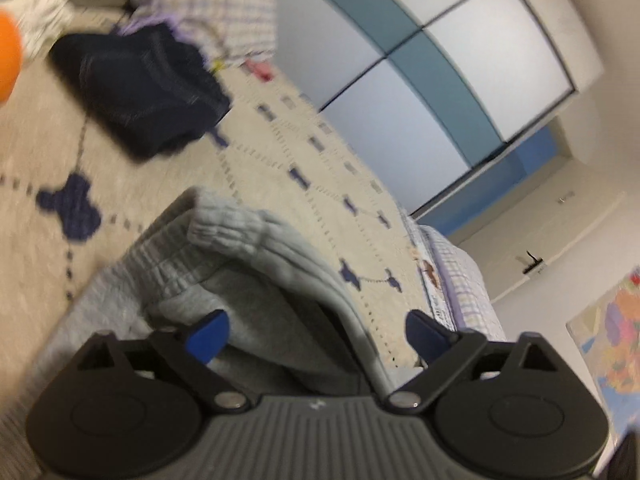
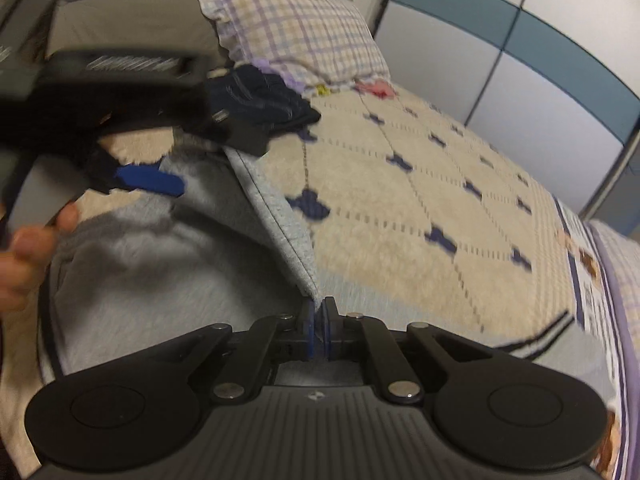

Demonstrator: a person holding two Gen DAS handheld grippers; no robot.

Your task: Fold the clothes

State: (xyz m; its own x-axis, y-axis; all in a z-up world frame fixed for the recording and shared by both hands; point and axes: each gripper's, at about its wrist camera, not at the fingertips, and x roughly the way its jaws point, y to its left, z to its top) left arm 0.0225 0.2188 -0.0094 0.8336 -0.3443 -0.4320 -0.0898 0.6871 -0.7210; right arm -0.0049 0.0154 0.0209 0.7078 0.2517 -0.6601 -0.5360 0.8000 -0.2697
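Two grippers work on a soft grey sweatshirt (image 2: 132, 264) lying on the cream blanket with dark blue shapes (image 2: 420, 200). The right gripper (image 2: 319, 320) is pinched tight on a lifted edge of the grey cloth. The left gripper (image 1: 316, 334) stands wide apart above a fold, gripping nothing. Near the checked pillow (image 2: 296, 36) sits a dark navy folded garment (image 1: 140, 84).

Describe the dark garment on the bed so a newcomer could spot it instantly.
Start at the cream bedspread with navy motifs, then look toward the checked pillow at its head. The navy folded garment lies just below it, the only dark clothing, unlike the grey sweatshirt nearby.
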